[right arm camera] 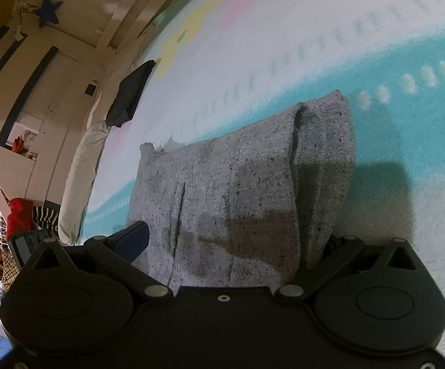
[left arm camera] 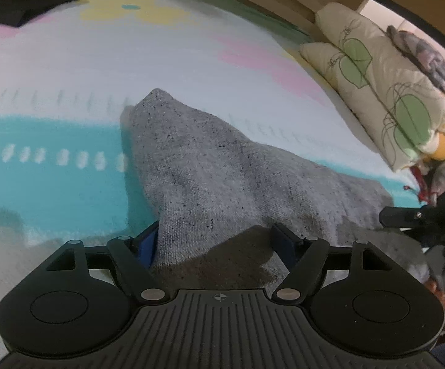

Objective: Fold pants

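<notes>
Left gripper (left arm camera: 219,240) and right gripper (right arm camera: 234,243) both spread wide, straddling the grey pants (left arm camera: 222,166). Pinch both edges together, carry toward 12 o'clock, keep the fold edge square on the blanket (left arm camera: 68,178).

Your right gripper (right arm camera: 222,240) sits low over the grey pants (right arm camera: 241,178), jaws spread wide with the fabric lying between them; the left blue pad (right arm camera: 133,240) is clear of the cloth, and the right finger is hidden behind a raised fold. The pants lie bunched on the pastel bedspread (right arm camera: 314,30), with a vertical ridge on their right side. The gripper's shadow falls on the cloth. A dark garment (right arm camera: 130,92) lies well apart near the bed edge, beside a white pillow (right arm camera: 81,169).
</notes>
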Demonstrator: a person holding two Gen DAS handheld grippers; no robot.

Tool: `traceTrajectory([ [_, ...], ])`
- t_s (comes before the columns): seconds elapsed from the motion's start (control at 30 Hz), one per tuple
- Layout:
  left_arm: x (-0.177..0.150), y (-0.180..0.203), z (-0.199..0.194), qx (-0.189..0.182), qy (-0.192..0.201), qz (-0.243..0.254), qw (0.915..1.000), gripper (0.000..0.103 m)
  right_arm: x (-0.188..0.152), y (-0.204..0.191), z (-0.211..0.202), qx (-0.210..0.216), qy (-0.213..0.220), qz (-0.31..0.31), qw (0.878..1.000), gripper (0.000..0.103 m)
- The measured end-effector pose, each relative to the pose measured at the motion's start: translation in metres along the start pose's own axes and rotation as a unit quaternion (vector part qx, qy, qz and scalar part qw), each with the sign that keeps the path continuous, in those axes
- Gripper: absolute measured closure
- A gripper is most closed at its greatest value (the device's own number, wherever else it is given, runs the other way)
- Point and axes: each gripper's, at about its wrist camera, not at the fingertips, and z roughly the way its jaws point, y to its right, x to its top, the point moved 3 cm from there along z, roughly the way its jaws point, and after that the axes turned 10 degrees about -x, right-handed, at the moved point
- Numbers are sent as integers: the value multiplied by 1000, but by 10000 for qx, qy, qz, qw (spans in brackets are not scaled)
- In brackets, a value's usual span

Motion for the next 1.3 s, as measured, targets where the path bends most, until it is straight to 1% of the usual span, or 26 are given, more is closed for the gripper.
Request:
traceTrajectory([
  [0.03, 0, -1, 1, -9, -31, -29, 10000, 31, 0, 0, 0, 4, 13, 10, 10000, 0],
  [0.07, 1, -2, 2, 34, -56, -20, 10000, 37, 0, 0, 0, 4, 24, 24, 10000, 0],
  [0.1, 2, 0, 2, 170, -37, 6, 9998, 57, 0, 1, 0, 6, 36, 45, 10000, 0],
  [0.13, 3, 0, 0, 209, -6, 4, 9998, 65, 0, 1, 0, 0, 51, 78, 10000, 0],
  [0.17, 3, 2, -1, 189, 55, -42, 9998, 79, 0, 1, 0, -20, 57, 94, 9999, 0],
  [0.23, 3, 13, -6, 379, 170, 129, 9991, 82, 0, -3, 0, -146, 98, 122, 9998, 1],
  [0.27, 2, 20, -7, 524, 197, 339, 9979, 82, -1, -8, -1, -326, 136, 42, 9994, 11],
  [0.3, 1, 27, -9, 604, 241, 527, 9965, 83, -3, -14, -1, -643, 186, -146, 9976, 31],
  [0.33, -1, 34, -12, 677, 308, 731, 9945, 83, -5, -21, -2, -1008, 241, -330, 9941, 38],
  [0.37, -1, 39, -15, 698, 355, 857, 9932, 83, -7, -25, -4, -1166, 281, -421, 9919, 43],
  [0.4, -1, 43, -19, 657, 425, 939, 9925, 84, -8, -27, -7, -1155, 335, -360, 9921, 52],
  [0.43, 1, 45, -24, 584, 497, 932, 9927, 84, -8, -27, -10, -1138, 418, -232, 9924, 56],
  [0.5, 6, 46, -32, 458, 586, 835, 9937, 84, -9, -28, -17, -1081, 540, 18, 9927, 60],
  [0.53, 10, 46, -36, 462, 643, 836, 9933, 84, -8, -31, -20, -1109, 586, 35, 9921, 60],
  [0.6, 19, 44, -47, 638, 834, 937, 9901, 84, -5, -45, -24, -1138, 696, -101, 9910, 61],
  [0.7, 40, 32, -64, 710, 1086, 846, 9879, 84, 8, -74, -28, -872, 912, -259, 9917, 61],
  [0.77, 60, 17, -72, 799, 1188, 777, 9867, 84, 25, -97, -25, -776, 1028, -444, 9907, 61],
  [0.9, 97, -14, -67, 1030, 1295, 621, 9843, 84, 66, -125, 4, -670, 992, -593, 9910, 61],
  [1.0, 113, -42, -50, 1232, 1142, 481, 9846, 83, 92, -137, 39, -685, 850, -625, 9921, 61],
  [1.07, 113, -65, -34, 1324, 897, 113, 9871, 81, 103, -142, 64, -794, 730, -712, 9916, 59],
  [1.1, 112, -74, -23, 1386, 739, -88, 9876, 79, 105, -142, 76, -867, 674, -723, 9913, 57],
  [1.13, 109, -87, -13, 1523, 553, -295, 9863, 78, 108, -140, 89, -976, 598, -703, 9909, 54],
  [1.17, 106, -96, -6, 1625, 491, -366, 9848, 72, 110, -136, 101, -1133, 513, -687, 9899, 49],
  [1.23, 98, -107, -1, 1503, 577, -379, 9862, 65, 111, -125, 119, -1681, 440, -714, 9822, 40],
  [1.27, 96, -110, -1, 1480, 641, -416, 9860, 60, 111, -119, 126, -1889, 446, -748, 9781, 30],
  [1.3, 96, -111, -1, 1477, 667, -464, 9857, 58, 111, -114, 130, -1935, 469, -741, 9772, 28],
])
